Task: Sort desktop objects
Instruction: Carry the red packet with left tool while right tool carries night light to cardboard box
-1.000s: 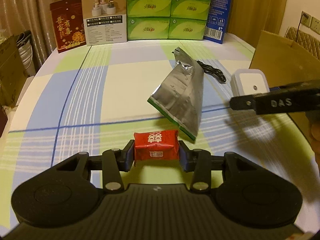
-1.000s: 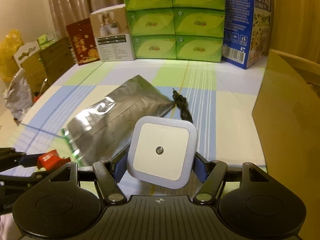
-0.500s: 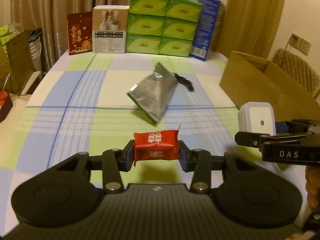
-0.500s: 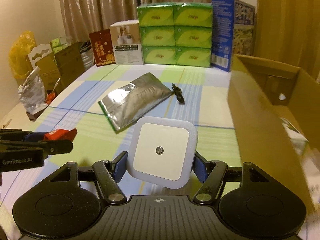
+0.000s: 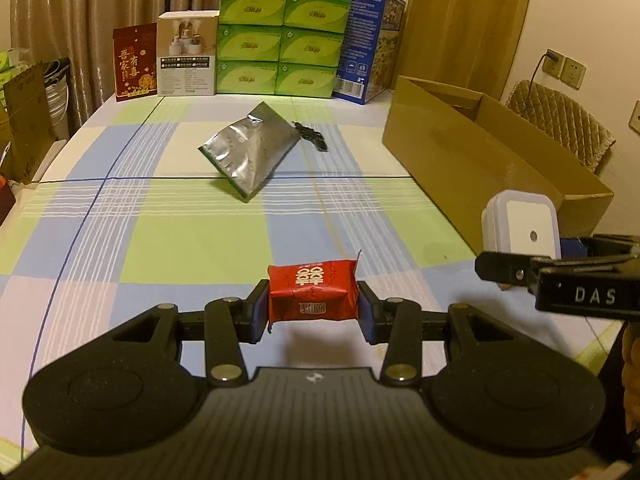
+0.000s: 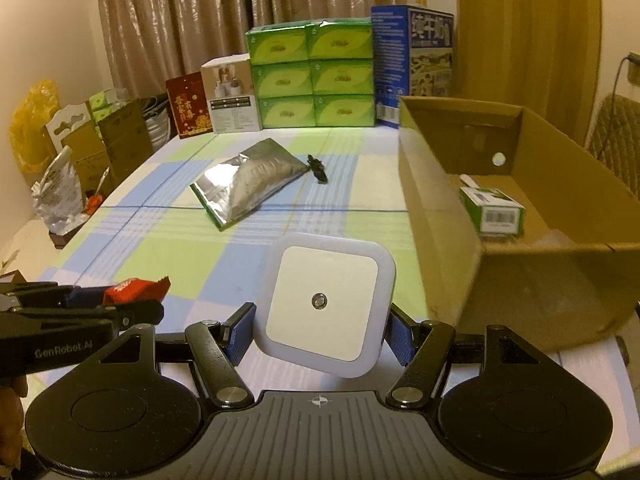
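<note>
A: Red foil first. Item one: red packet (image 5: 313, 291), white double-character print, clenched between the jaws of the left gripper (image 5: 313, 312), lifted clear of the bench (image 5: 160, 240). In the right wrist view it sits at 9 o'clock (image 6: 134, 290).

B: Item two?

A: White square night light (image 6: 326, 304), rounded corners, small sensor dot at centre, grasped by the jaws of the right gripper (image 6: 320, 334), face toward the camera and slightly tilted. From the left wrist view it shows at 3 o'clock (image 5: 520, 228), just beside the near corner of the cardboard box (image 5: 480, 152).

B: Loose stock on the bench?

A: Silver foil pouch (image 5: 250, 150), lying flat on the checked cloth at 12 o'clock, well apart from both grippers. Black cable (image 5: 310, 136), bundled, touching or just beside the pouch's far right corner; I cannot tell which.

B: Box contents?

A: Open-topped, at 2 o'clock in the right wrist view. One small green-and-white carton (image 6: 492, 208) with a barcode label inside, and a white item behind it, too small to identify.

B: Back row?

A: Six green tissue packs (image 5: 280, 40) stacked two wide and three high, blue carton (image 5: 368, 44) at their right, white product box (image 5: 186, 56) and red pouch (image 5: 134, 62) at their left.
</note>
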The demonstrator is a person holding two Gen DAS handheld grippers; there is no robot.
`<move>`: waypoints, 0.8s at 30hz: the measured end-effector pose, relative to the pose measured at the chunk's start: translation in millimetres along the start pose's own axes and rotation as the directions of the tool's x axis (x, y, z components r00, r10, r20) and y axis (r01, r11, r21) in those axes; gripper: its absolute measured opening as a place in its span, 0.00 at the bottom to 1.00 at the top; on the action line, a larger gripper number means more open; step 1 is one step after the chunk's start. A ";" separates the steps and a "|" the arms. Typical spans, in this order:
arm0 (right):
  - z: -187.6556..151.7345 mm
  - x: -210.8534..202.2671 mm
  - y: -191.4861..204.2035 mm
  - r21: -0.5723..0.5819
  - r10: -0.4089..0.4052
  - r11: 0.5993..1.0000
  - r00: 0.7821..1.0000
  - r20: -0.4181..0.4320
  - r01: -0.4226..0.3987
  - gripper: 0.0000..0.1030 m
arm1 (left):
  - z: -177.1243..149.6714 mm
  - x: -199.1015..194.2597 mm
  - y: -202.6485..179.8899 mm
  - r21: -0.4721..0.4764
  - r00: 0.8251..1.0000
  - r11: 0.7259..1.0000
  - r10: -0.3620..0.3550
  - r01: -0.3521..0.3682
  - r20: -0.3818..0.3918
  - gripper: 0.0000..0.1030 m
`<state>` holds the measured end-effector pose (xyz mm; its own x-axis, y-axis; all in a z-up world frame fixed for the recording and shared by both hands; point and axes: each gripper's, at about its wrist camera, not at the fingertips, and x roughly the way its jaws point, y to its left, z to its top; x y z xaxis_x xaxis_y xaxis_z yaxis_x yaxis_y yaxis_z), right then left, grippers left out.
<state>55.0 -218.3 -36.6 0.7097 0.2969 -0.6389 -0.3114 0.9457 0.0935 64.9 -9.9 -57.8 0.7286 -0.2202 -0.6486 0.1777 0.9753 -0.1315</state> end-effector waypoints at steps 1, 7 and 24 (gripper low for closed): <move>-1.2 -4.1 -1.6 0.003 0.000 1.000 1.000 0.002 0.000 0.63 | 0.4 -2.4 -4.0 0.005 1.000 1.000 0.000 0.000 0.003 0.37; -4.0 -27.8 -12.2 0.016 -0.009 1.000 1.000 0.017 0.009 0.63 | 3.0 -18.0 -28.4 0.027 1.000 1.000 0.004 -0.005 0.029 0.37; 5.8 -76.0 -38.9 0.042 -0.036 0.999 0.996 0.080 0.032 0.63 | 15.0 -46.8 -57.3 -0.025 0.998 1.000 -0.011 0.012 0.056 0.37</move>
<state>16.9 -276.8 12.7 0.7686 0.2728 -0.5786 -0.2617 0.9595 0.1047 30.5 -55.7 -8.7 0.7623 -0.2316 -0.6044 0.1701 0.9726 -0.1582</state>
